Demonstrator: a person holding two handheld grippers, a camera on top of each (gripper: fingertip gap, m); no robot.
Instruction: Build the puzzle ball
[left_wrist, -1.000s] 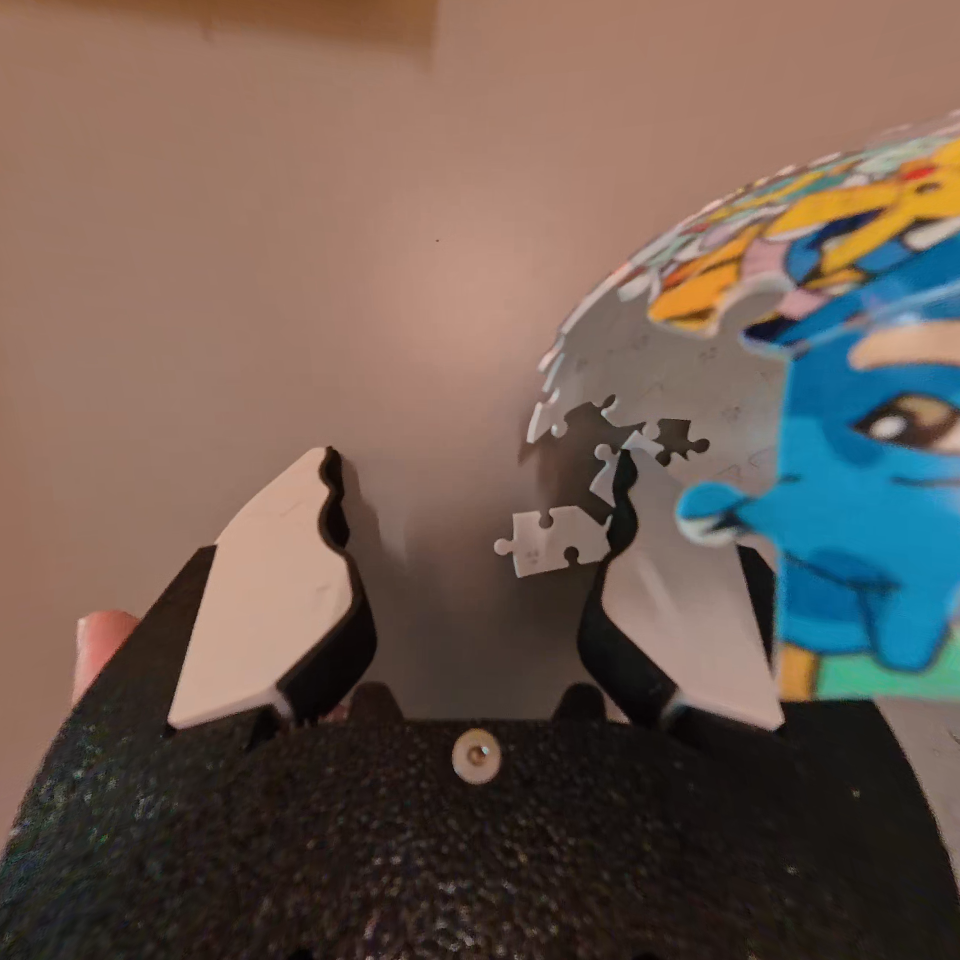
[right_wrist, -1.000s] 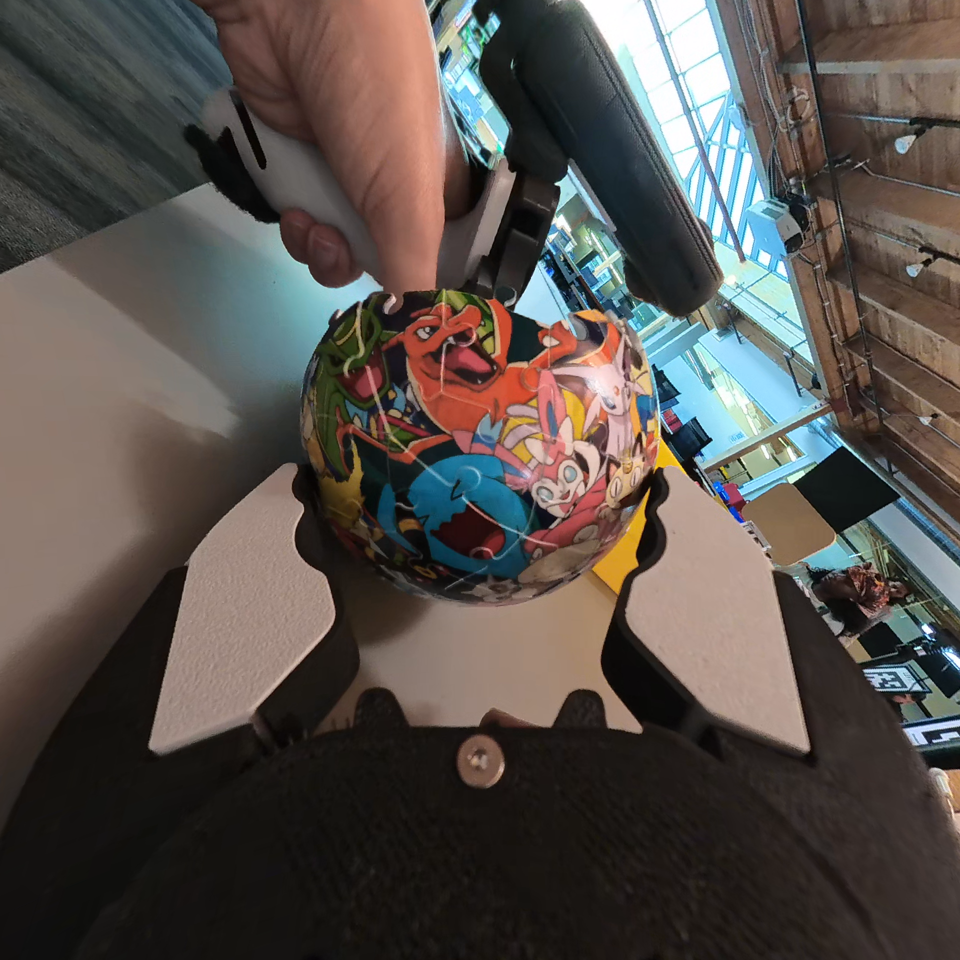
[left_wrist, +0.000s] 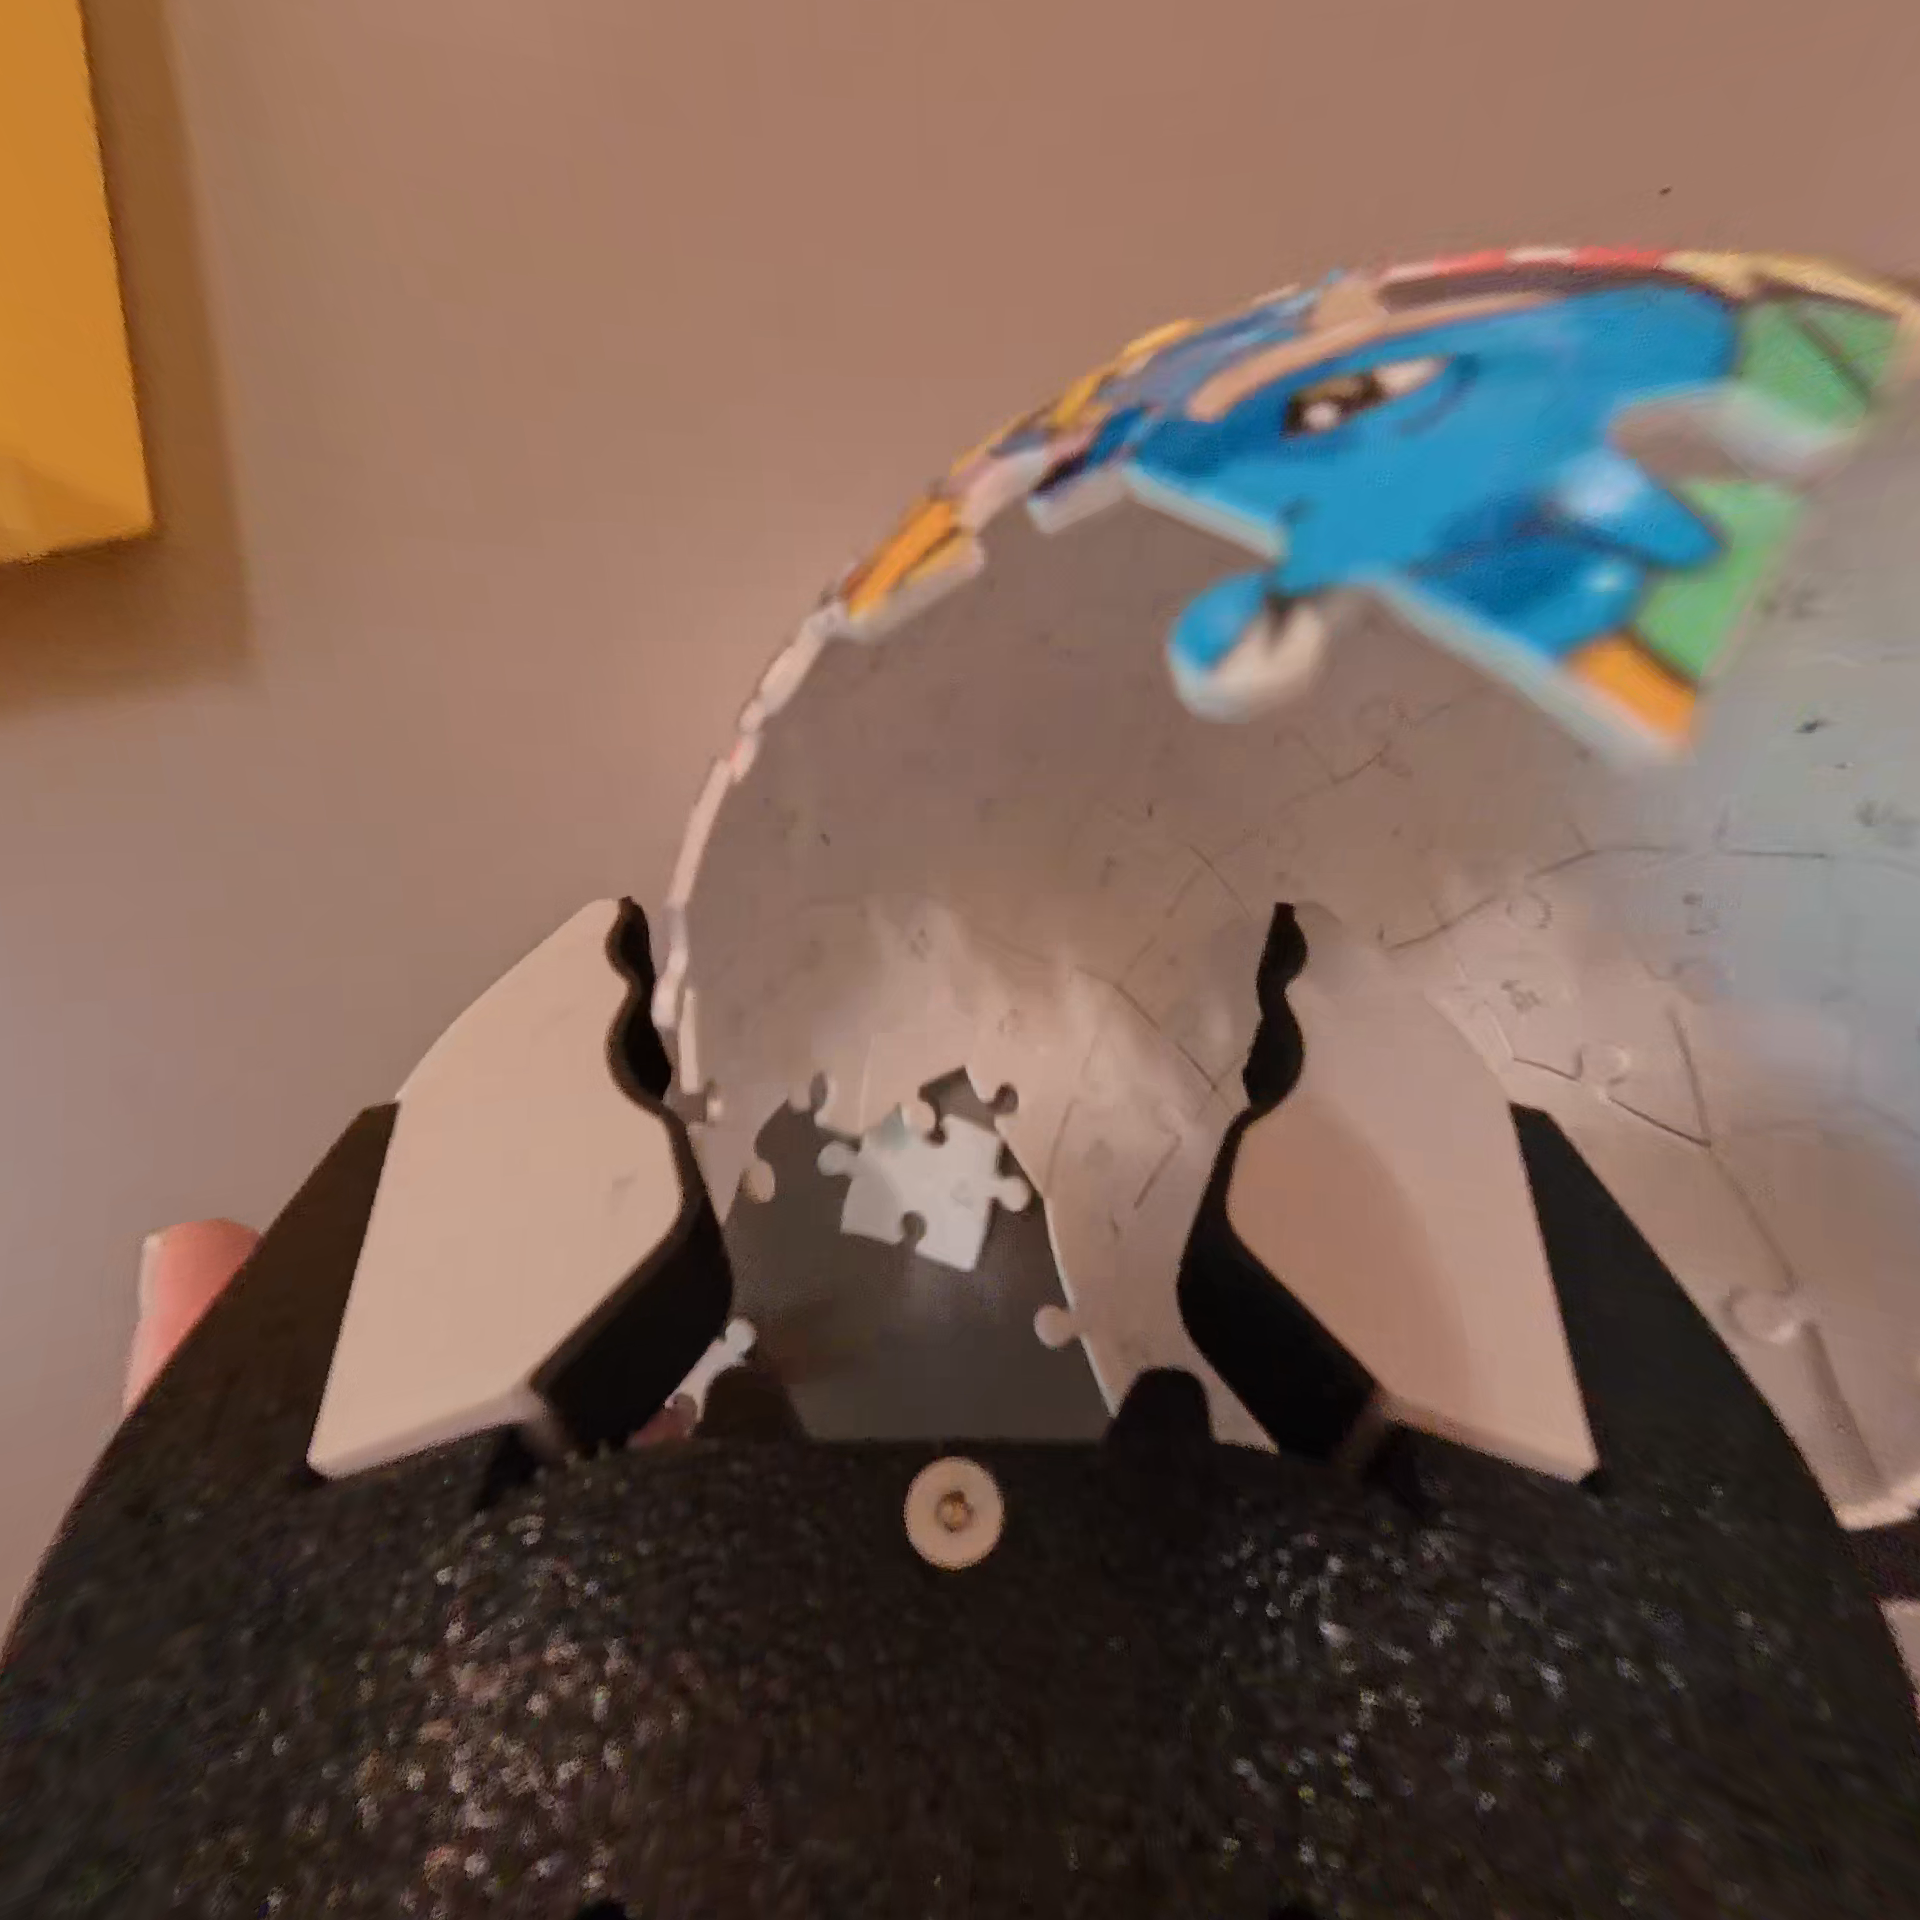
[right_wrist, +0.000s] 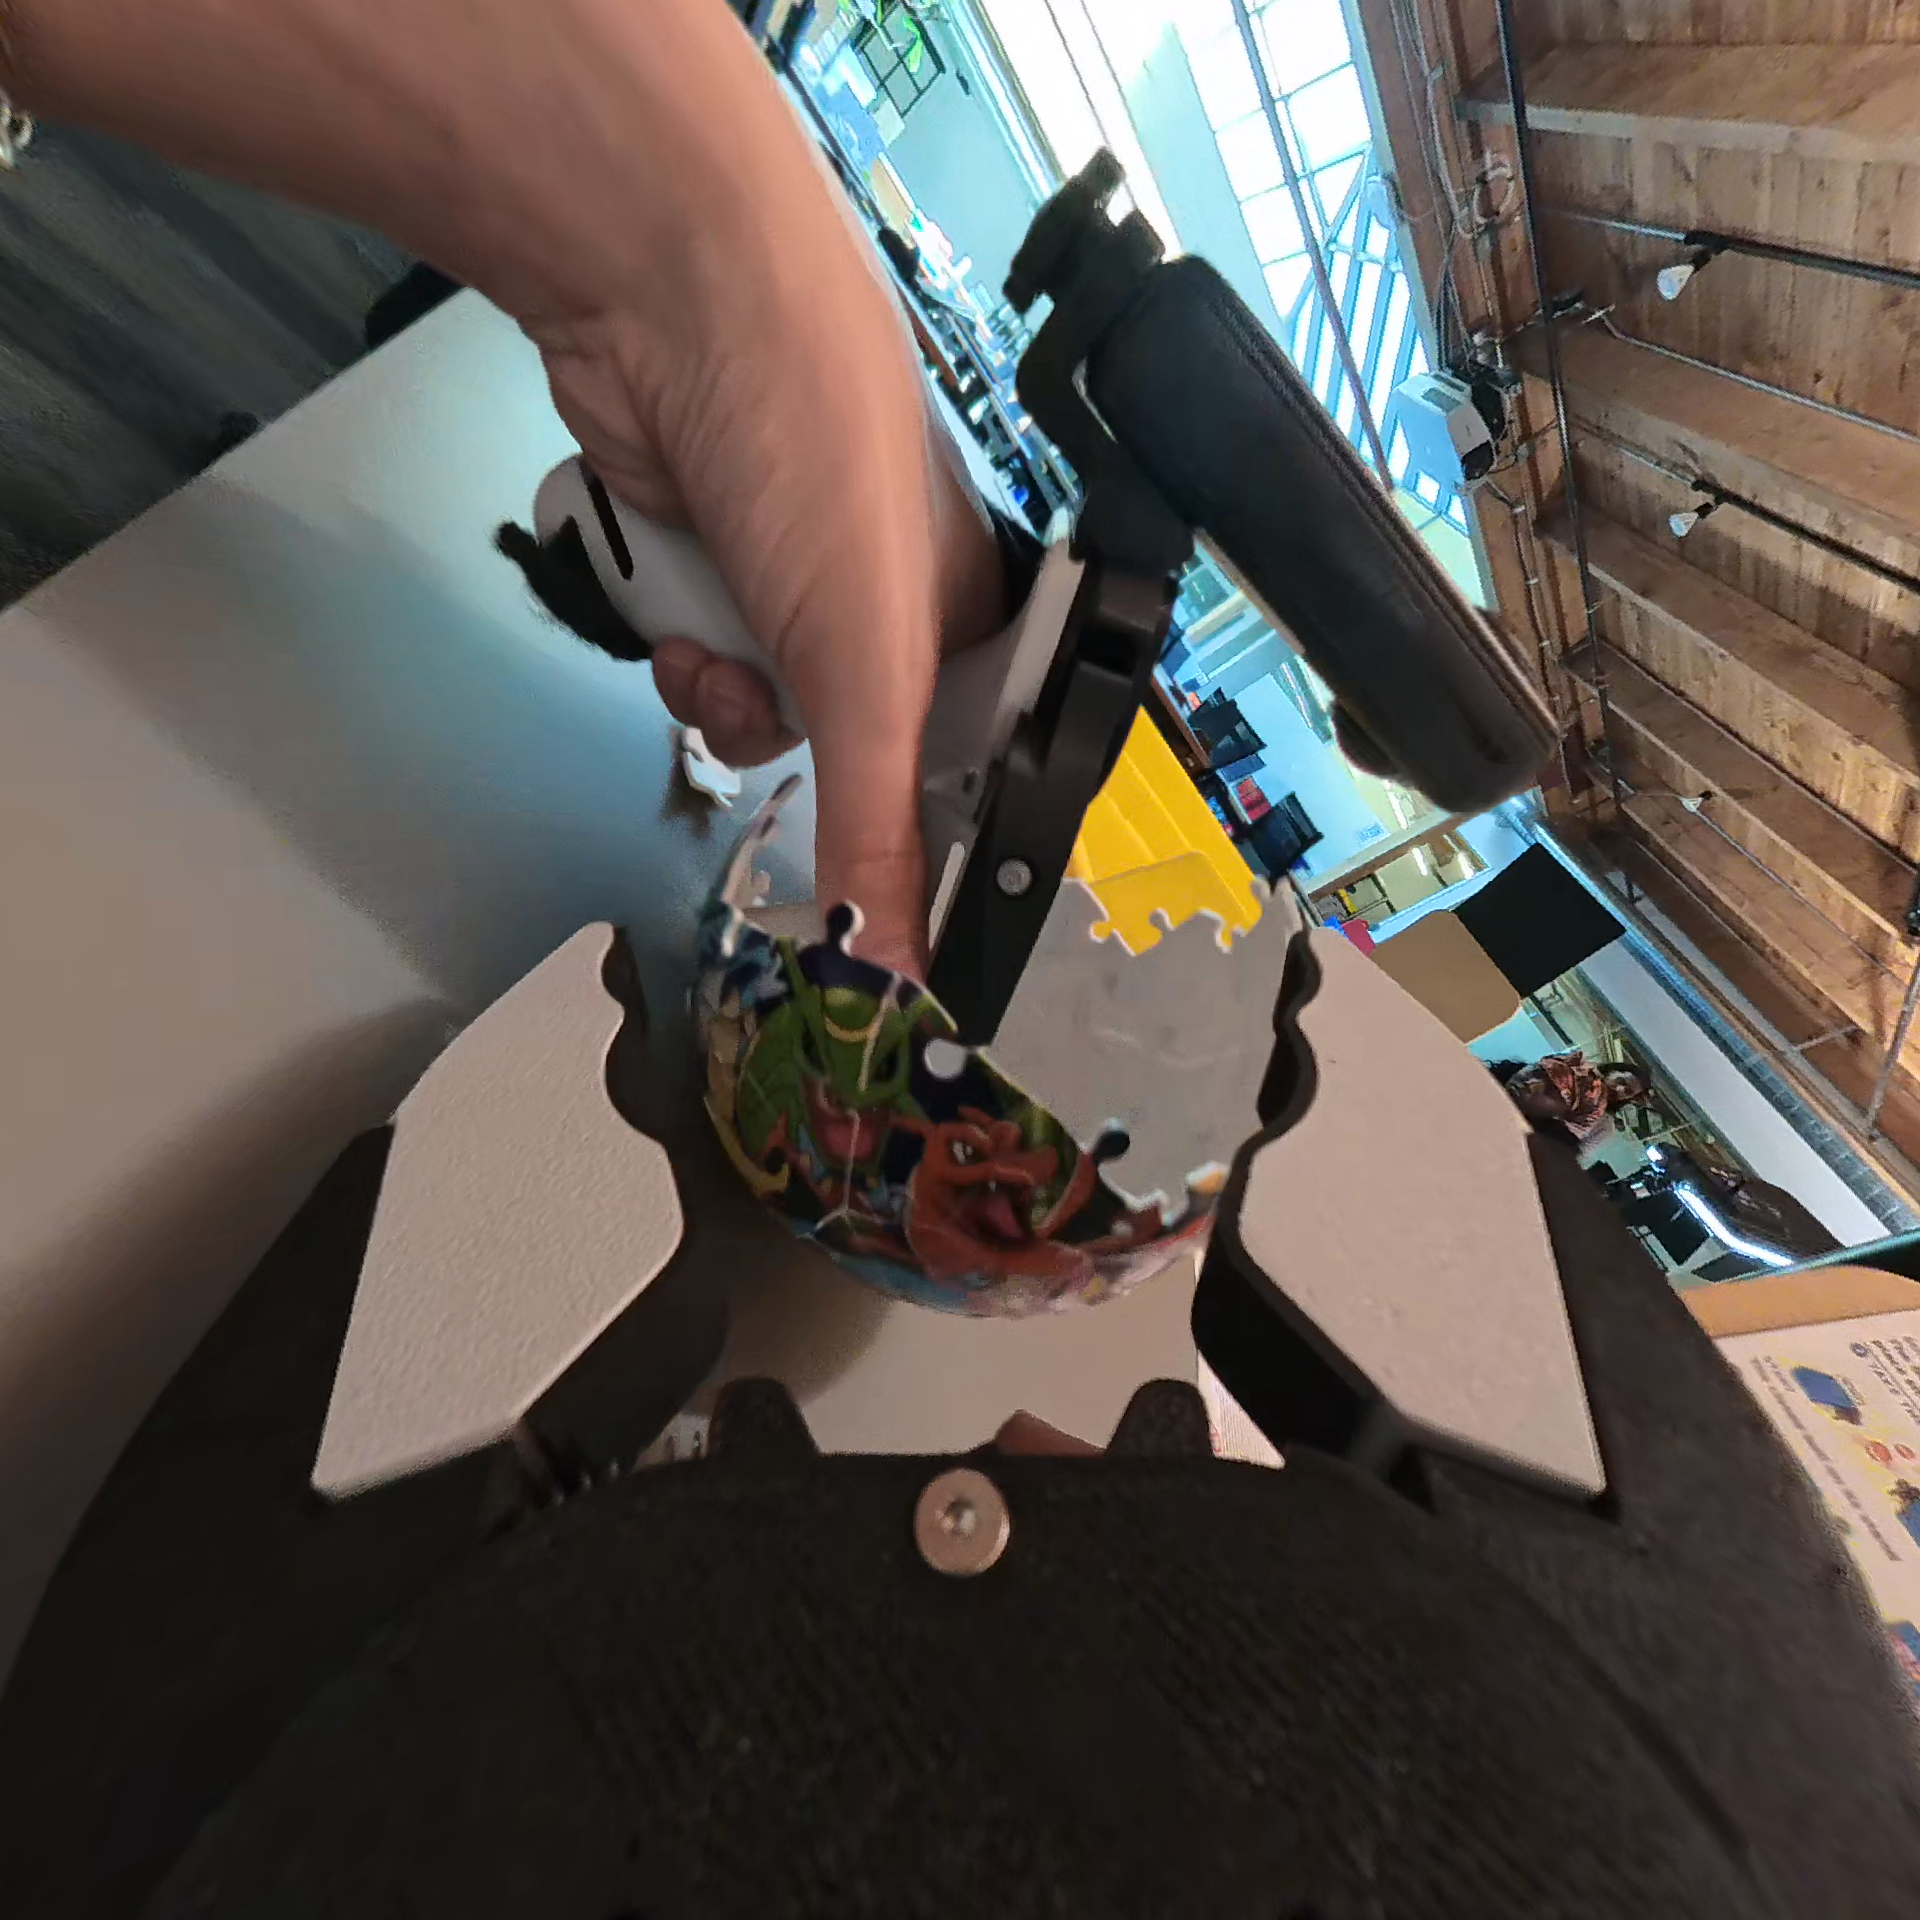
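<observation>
Puzzle ball (left_wrist: 1039, 935) now nearer, hollow side facing wide-open, empty left tool (left_wrist: 951, 1023); right tool (right_wrist: 956, 1049) spread around it.

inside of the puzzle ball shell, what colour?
Plain white-grey, unprinted, on the puzzle ball; clearest in the left wrist view.

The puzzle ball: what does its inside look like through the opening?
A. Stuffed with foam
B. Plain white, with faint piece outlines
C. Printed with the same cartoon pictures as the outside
B: in the left wrist view, the puzzle ball has a bare white inner wall crossed by faint jigsaw seams; colour shows only on the outer face.
</observation>
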